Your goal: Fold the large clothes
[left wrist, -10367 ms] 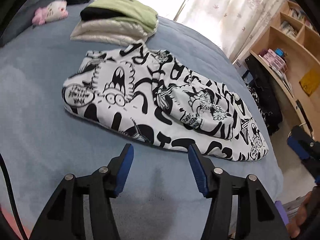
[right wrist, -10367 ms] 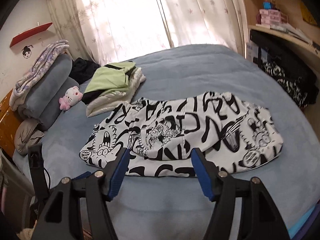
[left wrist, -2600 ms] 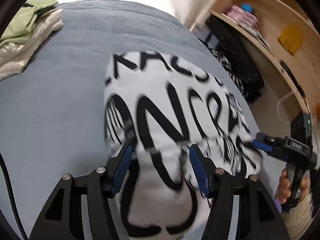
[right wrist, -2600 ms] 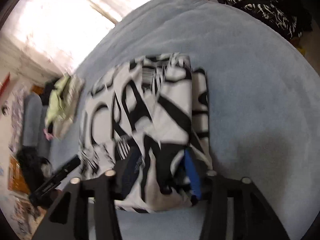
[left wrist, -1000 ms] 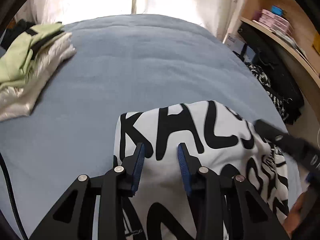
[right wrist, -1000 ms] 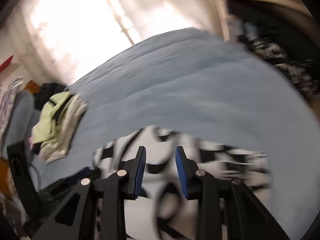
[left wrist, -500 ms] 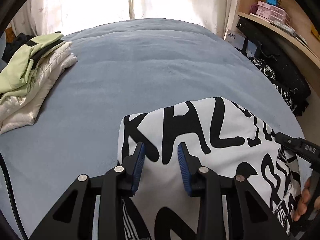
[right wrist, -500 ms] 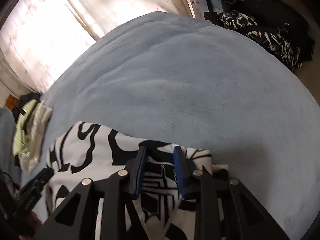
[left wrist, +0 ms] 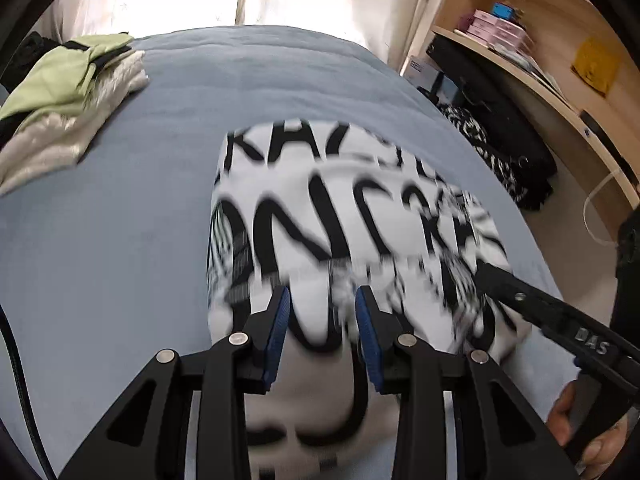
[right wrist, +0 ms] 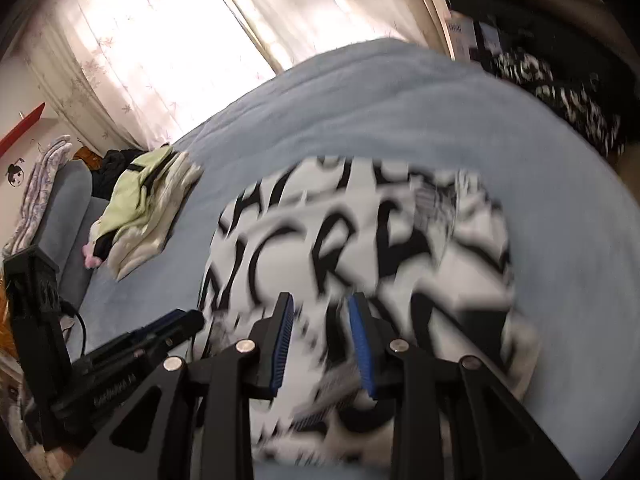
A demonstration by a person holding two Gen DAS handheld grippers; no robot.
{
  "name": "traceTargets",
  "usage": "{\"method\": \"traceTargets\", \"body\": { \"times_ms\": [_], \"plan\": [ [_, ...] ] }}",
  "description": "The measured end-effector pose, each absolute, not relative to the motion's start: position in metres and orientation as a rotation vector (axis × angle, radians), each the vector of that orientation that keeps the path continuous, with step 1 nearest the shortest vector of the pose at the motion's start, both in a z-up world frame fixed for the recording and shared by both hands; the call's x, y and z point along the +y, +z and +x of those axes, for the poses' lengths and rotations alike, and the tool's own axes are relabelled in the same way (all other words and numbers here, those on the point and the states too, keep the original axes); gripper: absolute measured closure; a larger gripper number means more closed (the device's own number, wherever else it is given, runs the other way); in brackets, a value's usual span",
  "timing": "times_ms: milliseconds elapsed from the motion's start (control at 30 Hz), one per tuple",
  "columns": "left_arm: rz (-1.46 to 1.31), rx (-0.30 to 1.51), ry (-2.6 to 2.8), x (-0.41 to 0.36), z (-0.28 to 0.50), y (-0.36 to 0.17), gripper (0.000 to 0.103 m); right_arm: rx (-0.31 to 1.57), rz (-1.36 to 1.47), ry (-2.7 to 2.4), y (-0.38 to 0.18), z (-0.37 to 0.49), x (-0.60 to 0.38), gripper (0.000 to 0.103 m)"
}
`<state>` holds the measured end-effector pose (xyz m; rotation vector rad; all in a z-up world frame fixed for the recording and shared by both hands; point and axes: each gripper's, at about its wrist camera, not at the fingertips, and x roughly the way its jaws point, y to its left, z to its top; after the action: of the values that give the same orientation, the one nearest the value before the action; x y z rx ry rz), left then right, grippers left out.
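Note:
A white garment with bold black lettering point(left wrist: 340, 220) lies folded on the blue bed point(left wrist: 120, 220); it also shows in the right wrist view point(right wrist: 360, 240), blurred by motion. My left gripper point(left wrist: 322, 312) hovers over its near left part, jaws partly apart with a fold of cloth between the pads. My right gripper point(right wrist: 320, 320) is over its near middle, jaws likewise partly apart with cloth between them. The right gripper also shows at the right in the left wrist view point(left wrist: 540, 308). Whether either pair pinches the cloth is unclear.
A pile of folded light green and cream clothes point(left wrist: 68, 92) sits at the bed's far left. Wooden shelves point(left wrist: 540, 40) with boxes and a dark bag point(left wrist: 500, 128) stand on the right. Curtains point(right wrist: 180, 40) hang behind. Grey pillows point(right wrist: 60, 200) are at the left.
Both grippers have pulled back toward the near edge of the bed. The garment now shows a doubled layer lying over itself, with more of it visible ahead.

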<state>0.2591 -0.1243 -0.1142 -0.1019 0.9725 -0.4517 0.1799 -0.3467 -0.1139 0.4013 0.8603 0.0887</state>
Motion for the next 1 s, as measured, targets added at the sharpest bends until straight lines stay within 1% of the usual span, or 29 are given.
{"method": "traceTargets", "body": {
  "times_ms": [100, 167, 200, 233, 267, 300, 467, 567, 800, 900, 967, 1000],
  "plan": [
    [-0.068, 0.984, -0.427, -0.119, 0.244, -0.128, 0.070, 0.897, 0.419, 0.055, -0.135, 0.160, -0.344, 0.074],
    [-0.075, 0.977, -0.430, -0.111, 0.239, -0.134, 0.068, 0.928, 0.444, 0.006, -0.150, 0.148, -0.351, 0.074],
    [-0.077, 0.974, -0.428, -0.108, 0.238, -0.134, 0.067, 0.922, 0.463, -0.007, -0.155, 0.143, -0.358, 0.078],
    [-0.076, 0.975, -0.422, -0.107, 0.237, -0.135, 0.064, 0.902, 0.484, -0.011, -0.155, 0.136, -0.365, 0.079],
    [-0.081, 0.982, -0.415, -0.105, 0.236, -0.136, 0.063, 0.887, 0.493, -0.022, -0.154, 0.129, -0.370, 0.080],
    [-0.091, 0.988, -0.412, -0.103, 0.236, -0.136, 0.063, 0.869, 0.505, -0.038, -0.151, 0.122, -0.376, 0.081],
    [-0.109, 1.005, -0.398, -0.099, 0.234, -0.135, 0.063, 0.859, 0.545, -0.067, -0.148, 0.107, -0.384, 0.081],
    [-0.114, 1.010, -0.392, -0.098, 0.231, -0.134, 0.063, 0.873, 0.527, -0.088, -0.149, 0.105, -0.380, 0.079],
    [-0.116, 1.022, -0.391, -0.096, 0.228, -0.131, 0.063, 0.886, 0.564, -0.105, -0.155, 0.102, -0.380, 0.078],
    [-0.119, 1.030, -0.392, -0.095, 0.226, -0.130, 0.063, 0.895, 0.563, -0.109, -0.155, 0.101, -0.379, 0.077],
    [-0.121, 1.035, -0.394, -0.093, 0.224, -0.128, 0.063, 0.908, 0.579, -0.112, -0.155, 0.099, -0.378, 0.075],
    [-0.123, 1.040, -0.394, -0.093, 0.223, -0.127, 0.063, 0.913, 0.585, -0.113, -0.155, 0.098, -0.377, 0.072]
  ]
}}
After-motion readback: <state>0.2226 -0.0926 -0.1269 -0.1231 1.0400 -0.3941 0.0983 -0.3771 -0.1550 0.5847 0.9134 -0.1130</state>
